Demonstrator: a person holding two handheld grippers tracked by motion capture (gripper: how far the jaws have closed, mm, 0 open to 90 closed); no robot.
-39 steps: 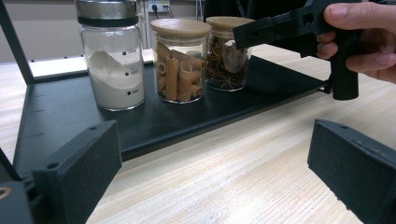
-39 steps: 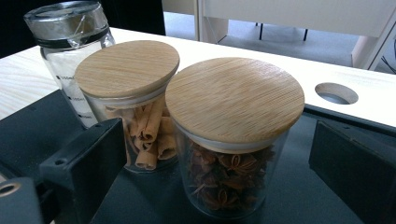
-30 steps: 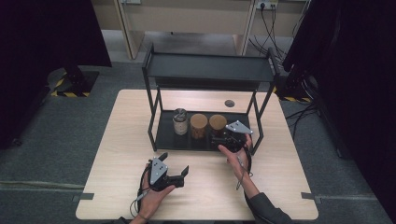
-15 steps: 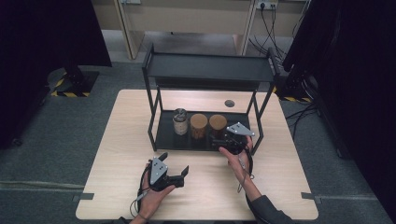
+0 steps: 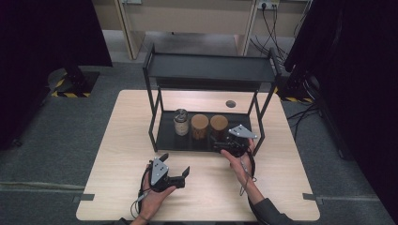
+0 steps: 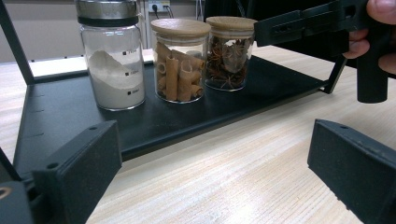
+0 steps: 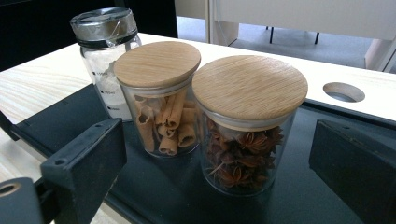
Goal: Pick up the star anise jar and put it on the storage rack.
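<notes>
Wooden lids are seen on two of three jars on the lower tray of a black rack (image 5: 159, 136) standing on the counter (image 5: 122, 140). High view: right tool (image 5: 224, 146) is held at the tray's front edge, just before the star anise jar (image 5: 218, 126); left tool (image 5: 174, 177) is rested on the counter, well apart from the rack.

Left gripper view: jaws are spread wide and empty. Powder jar (image 6: 112, 60), cinnamon jar (image 6: 180, 59) and star anise jar (image 6: 229, 52) are seen in a row, the last two touching or nearly so.

Right gripper view: jaws are parted, holding nothing, with the star anise jar (image 7: 246, 126) nearest between them and the cinnamon jar (image 7: 161, 98) close beside it.

Risk, as judged: the near jaw could clip the cinnamon jar on approach, since little gap is left; smooth glass could slip if gripped high near the lid.
</notes>
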